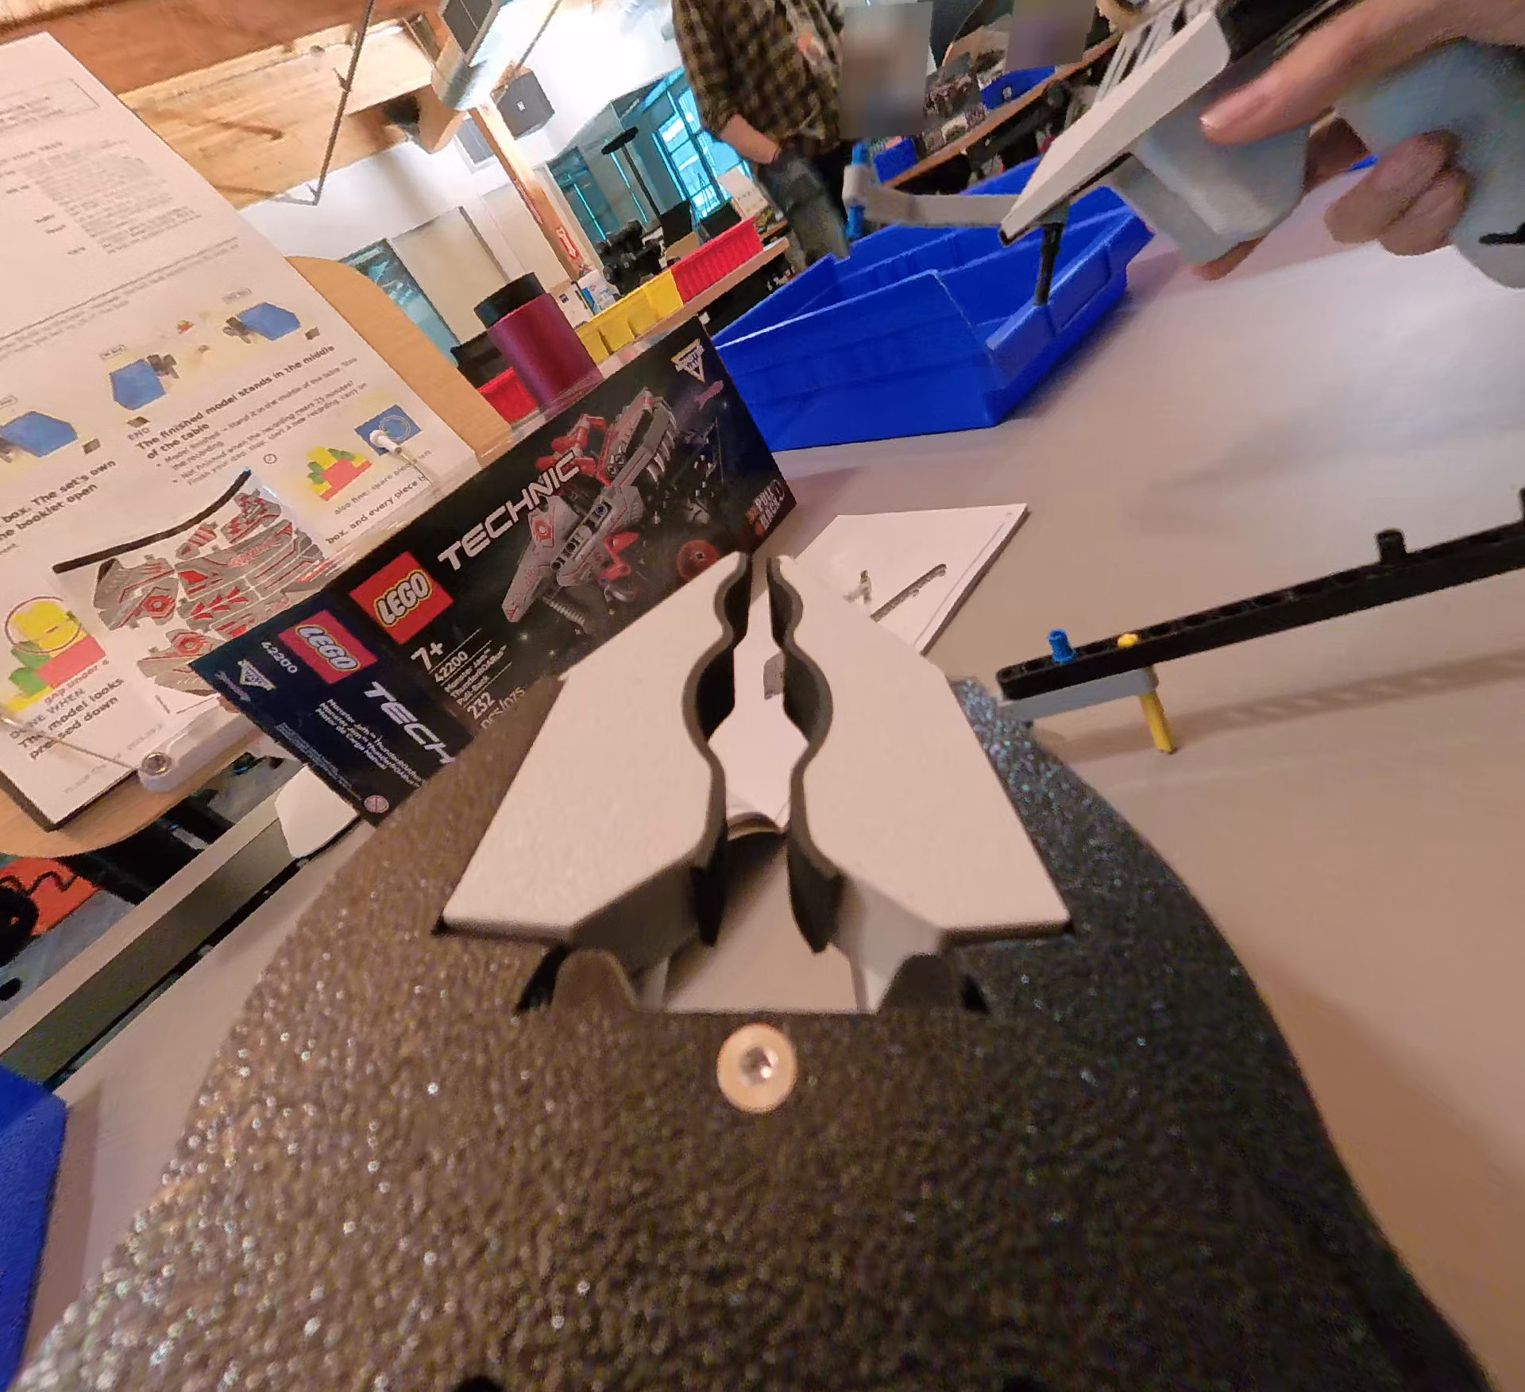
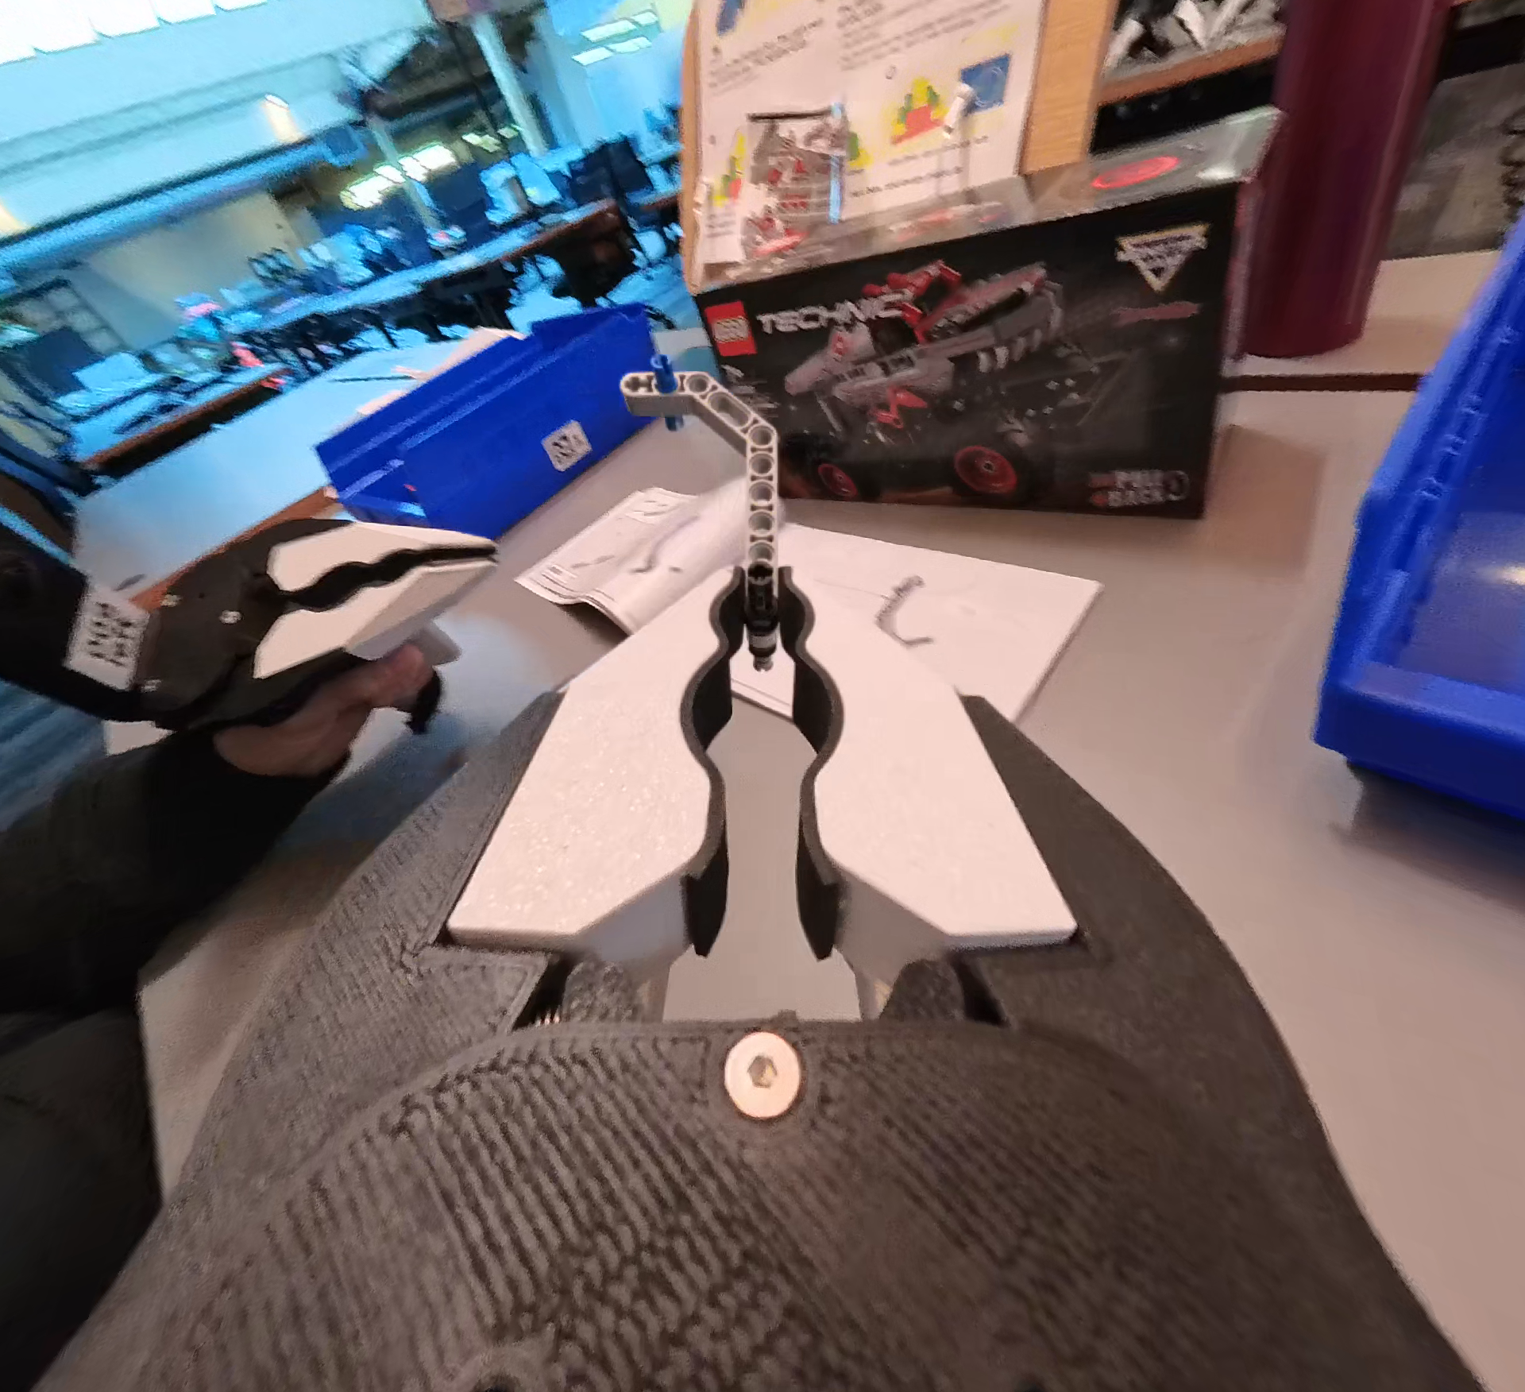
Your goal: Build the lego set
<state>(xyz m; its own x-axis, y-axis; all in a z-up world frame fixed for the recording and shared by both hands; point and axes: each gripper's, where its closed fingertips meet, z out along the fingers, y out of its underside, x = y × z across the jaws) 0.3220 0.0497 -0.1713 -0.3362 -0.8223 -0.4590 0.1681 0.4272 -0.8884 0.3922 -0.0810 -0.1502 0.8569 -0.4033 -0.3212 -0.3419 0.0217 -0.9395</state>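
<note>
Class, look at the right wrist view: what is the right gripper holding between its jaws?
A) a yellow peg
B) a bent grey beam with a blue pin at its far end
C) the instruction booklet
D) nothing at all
B: the right gripper has its jaws closed on the lower end of the bent grey beam, which rises from them with a blue pin at its far end.

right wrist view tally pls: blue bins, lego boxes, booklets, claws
blue bins: 2 (one beyond the left claw, one at the picture's right edge)
lego box: 1
booklet: 1, lying open
claws: 2 (left claw; right claw, gripping the grey beam)
total: 6
</note>
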